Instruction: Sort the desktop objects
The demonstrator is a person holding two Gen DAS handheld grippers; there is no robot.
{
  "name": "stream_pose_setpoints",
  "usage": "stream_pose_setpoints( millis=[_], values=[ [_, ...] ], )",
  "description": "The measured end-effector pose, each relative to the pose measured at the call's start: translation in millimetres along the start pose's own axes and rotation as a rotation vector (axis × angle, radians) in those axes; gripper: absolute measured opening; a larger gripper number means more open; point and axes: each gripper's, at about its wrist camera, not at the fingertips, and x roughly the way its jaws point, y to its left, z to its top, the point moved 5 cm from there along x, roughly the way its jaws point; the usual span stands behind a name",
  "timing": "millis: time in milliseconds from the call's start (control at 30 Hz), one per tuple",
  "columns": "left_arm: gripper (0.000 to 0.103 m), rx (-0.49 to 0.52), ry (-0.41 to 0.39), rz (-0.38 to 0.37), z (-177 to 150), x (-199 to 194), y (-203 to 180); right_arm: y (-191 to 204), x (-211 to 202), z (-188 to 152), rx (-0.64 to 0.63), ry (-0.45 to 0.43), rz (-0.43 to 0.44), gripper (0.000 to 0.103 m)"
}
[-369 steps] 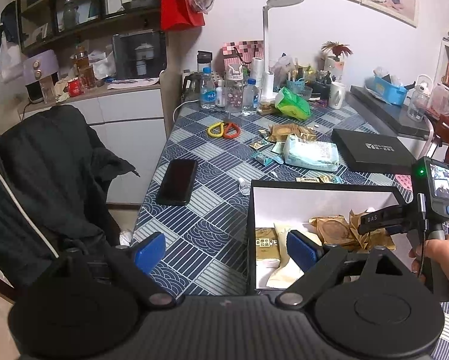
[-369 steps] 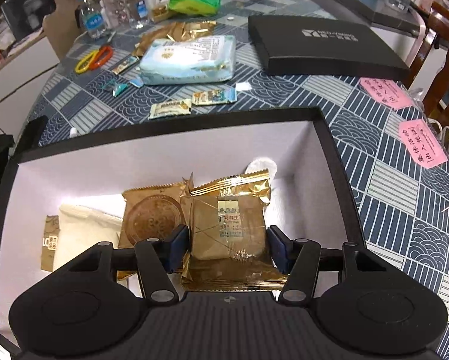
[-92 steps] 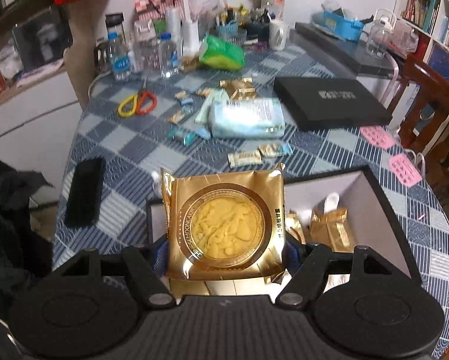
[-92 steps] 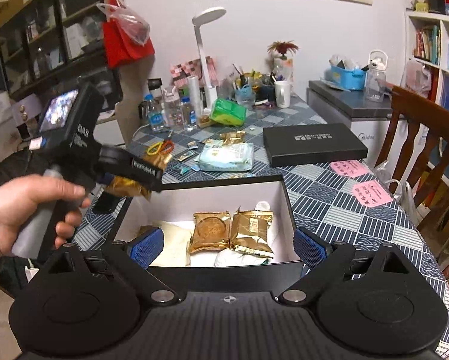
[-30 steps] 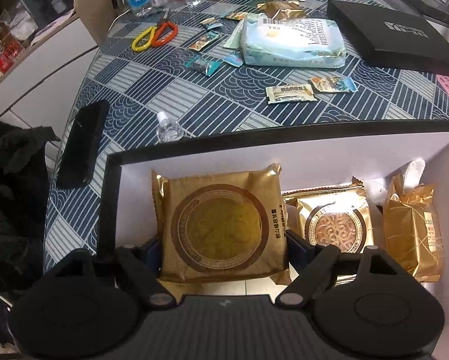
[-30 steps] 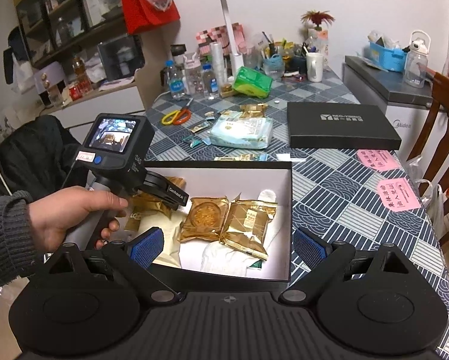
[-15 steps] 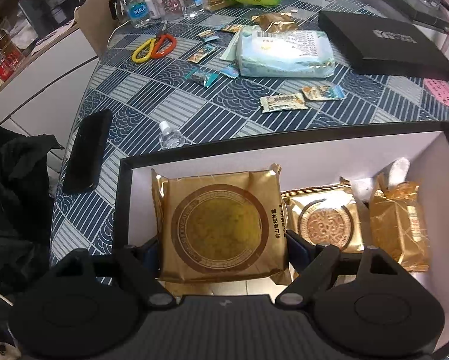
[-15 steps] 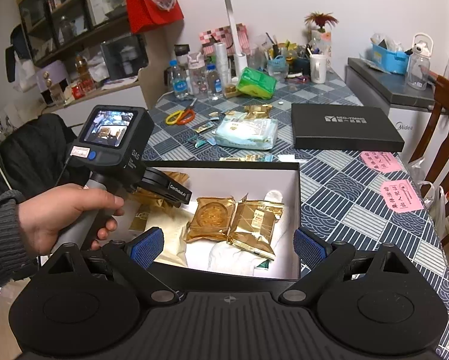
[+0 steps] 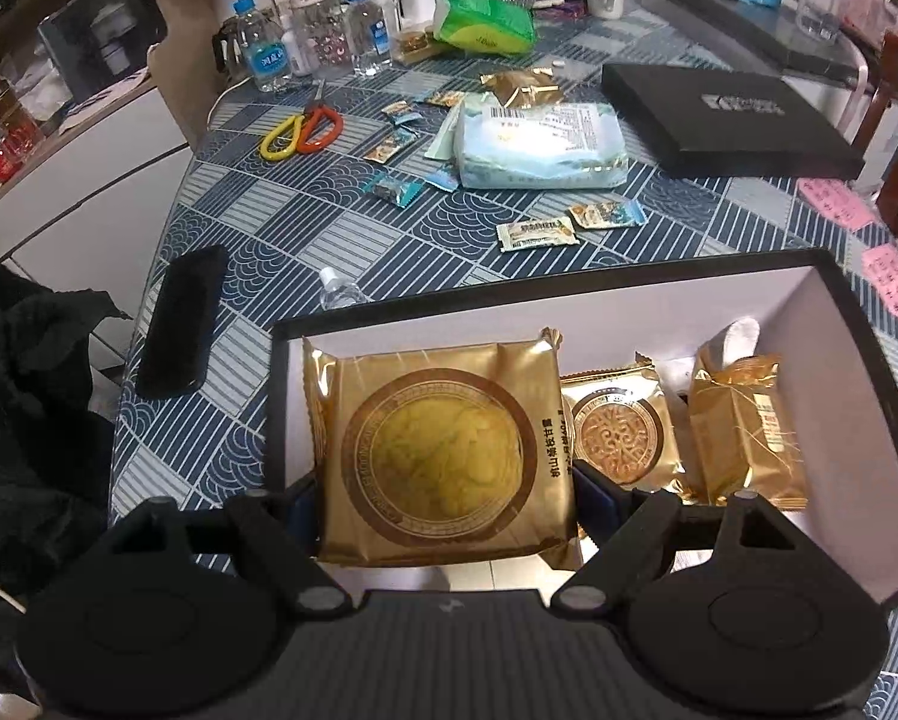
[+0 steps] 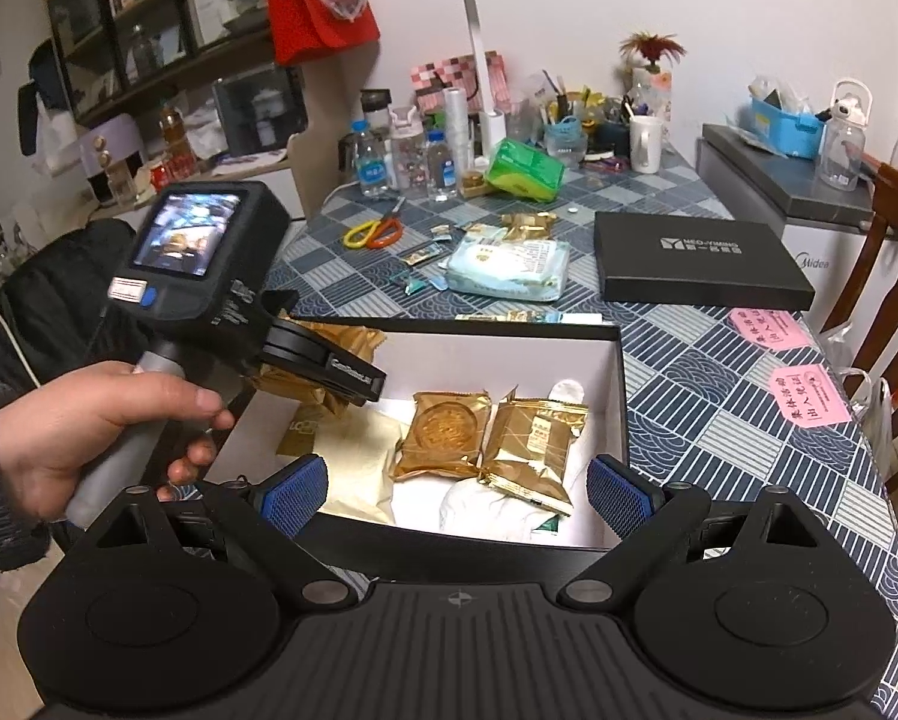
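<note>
Fingers of the left gripper (image 9: 446, 495) are clamped on a big gold mooncake packet (image 9: 440, 450), held over the left end of the open black box (image 9: 856, 324) on the table (image 9: 281, 216). Inside the box, to its right, a smaller gold packet (image 9: 619, 441) lies flat beside a folded gold pouch (image 9: 745, 435). Right gripper (image 10: 457, 492) hangs near the box's front edge with its blue fingers (image 10: 293, 489) spread wide and nothing between them, while a hand (image 10: 83, 420) grips the left tool's handle.
</note>
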Motion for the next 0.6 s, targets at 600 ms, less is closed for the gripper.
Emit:
stream_pose_setpoints(
  millis=[600],
  values=[
    [0.089, 0.001, -0.065, -0.069, -21, -4, 20, 40, -1, -16, 0.02, 0.014, -0.043, 0.094]
  ],
)
